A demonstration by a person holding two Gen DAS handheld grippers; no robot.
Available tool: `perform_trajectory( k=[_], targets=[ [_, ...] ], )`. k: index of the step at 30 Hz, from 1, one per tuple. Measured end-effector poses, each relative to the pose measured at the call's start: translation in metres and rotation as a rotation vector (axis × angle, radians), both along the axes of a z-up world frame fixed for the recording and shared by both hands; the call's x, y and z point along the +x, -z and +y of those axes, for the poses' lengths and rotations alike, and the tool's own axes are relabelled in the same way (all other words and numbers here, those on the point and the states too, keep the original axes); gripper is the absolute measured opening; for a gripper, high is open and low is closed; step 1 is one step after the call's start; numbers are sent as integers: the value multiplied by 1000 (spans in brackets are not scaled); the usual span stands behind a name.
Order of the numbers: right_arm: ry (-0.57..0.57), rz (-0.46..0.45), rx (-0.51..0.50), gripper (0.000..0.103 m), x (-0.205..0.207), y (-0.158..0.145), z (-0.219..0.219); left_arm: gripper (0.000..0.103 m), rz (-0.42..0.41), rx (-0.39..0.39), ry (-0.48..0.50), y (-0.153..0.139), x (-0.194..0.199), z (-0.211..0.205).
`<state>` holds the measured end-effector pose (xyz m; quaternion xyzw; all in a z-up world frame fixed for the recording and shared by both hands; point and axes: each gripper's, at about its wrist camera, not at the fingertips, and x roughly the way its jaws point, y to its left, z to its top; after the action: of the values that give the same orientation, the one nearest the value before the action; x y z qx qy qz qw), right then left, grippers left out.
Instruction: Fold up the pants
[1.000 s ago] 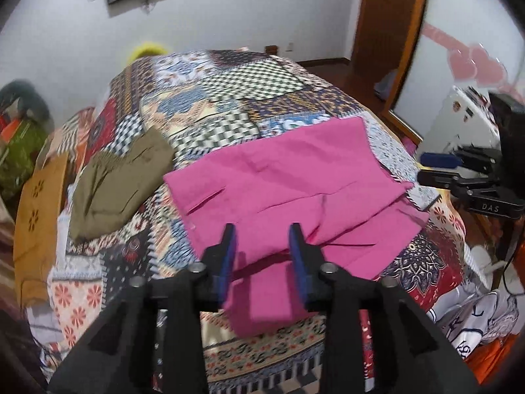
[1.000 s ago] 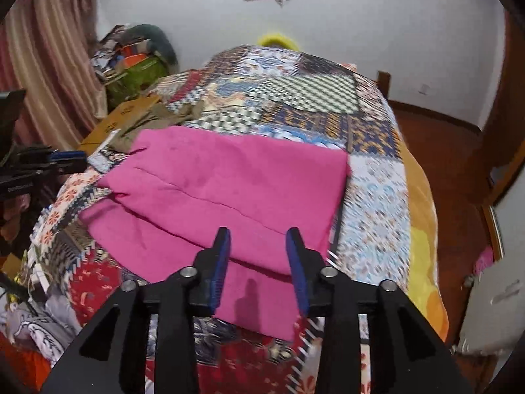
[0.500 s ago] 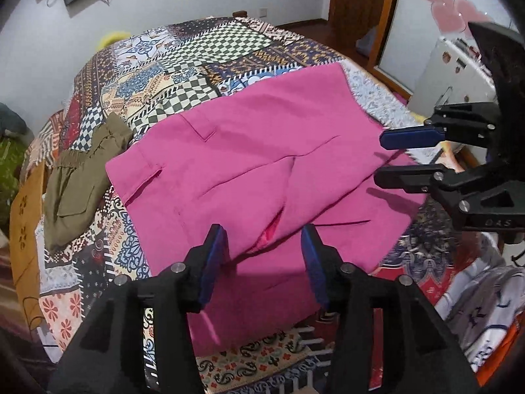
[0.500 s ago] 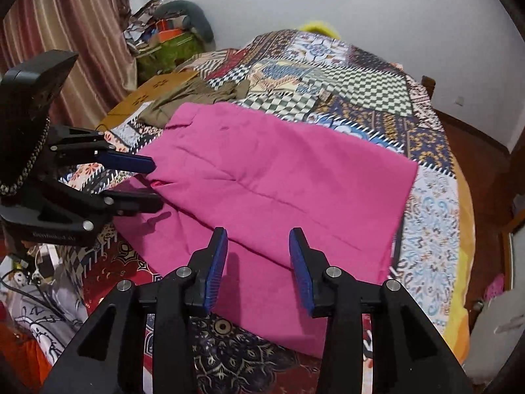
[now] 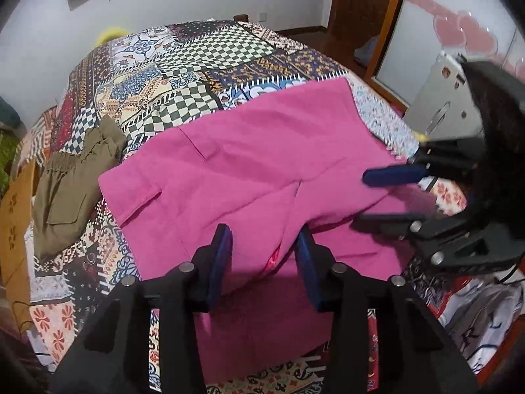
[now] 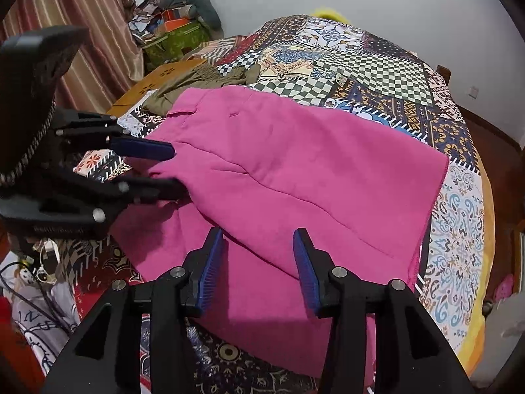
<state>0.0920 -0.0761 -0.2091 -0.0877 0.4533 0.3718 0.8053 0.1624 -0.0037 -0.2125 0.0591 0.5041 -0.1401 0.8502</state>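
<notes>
Pink pants (image 5: 262,170) lie spread across the near part of a patchwork bed, one leg folded over the other; they also show in the right wrist view (image 6: 295,170). My left gripper (image 5: 262,256) is open, hovering just above the near folded edge at the crotch seam. My right gripper (image 6: 259,259) is open, hovering over the lower leg near the hem side. Each gripper appears in the other's view: the right one (image 5: 387,197) at the pants' right edge, the left one (image 6: 164,167) at their left edge, both with jaws apart around the cloth edge.
Olive green trousers (image 5: 72,190) lie on the bed left of the pink pants. The patchwork bedspread (image 5: 197,65) stretches away to a white wall. A wooden door (image 5: 361,6) and a white appliance (image 5: 443,98) stand right. Clutter and curtains (image 6: 82,16) stand left.
Both grippers have moved forward and down toward the pink pants, drawing closer to each other. The pants fill more of both views. Both stay open.
</notes>
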Motion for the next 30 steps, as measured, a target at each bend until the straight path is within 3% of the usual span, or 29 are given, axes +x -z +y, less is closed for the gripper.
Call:
perform_trajectory(
  k=[10, 16, 22, 26, 29, 30],
  targets=[
    [14, -18, 11, 40, 12, 4, 9, 40, -4, -49, 27, -14, 0, -4],
    [34, -3, 81, 15, 18, -3, 5, 40, -3, -31, 56, -7, -6, -16],
    [21, -13, 102, 10, 13, -9, 6, 41, 31, 11, 38, 12, 3, -21],
    [29, -5, 124, 9, 14, -10, 3, 40, 4, 13, 3, 11, 6, -17],
    [30, -8, 133, 8, 13, -14, 1, 19, -39, 7, -2, 3, 2, -13],
    [28, -12, 134, 8, 12, -16, 0, 17, -45, 5, 0, 0, 0, -13]
  ],
)
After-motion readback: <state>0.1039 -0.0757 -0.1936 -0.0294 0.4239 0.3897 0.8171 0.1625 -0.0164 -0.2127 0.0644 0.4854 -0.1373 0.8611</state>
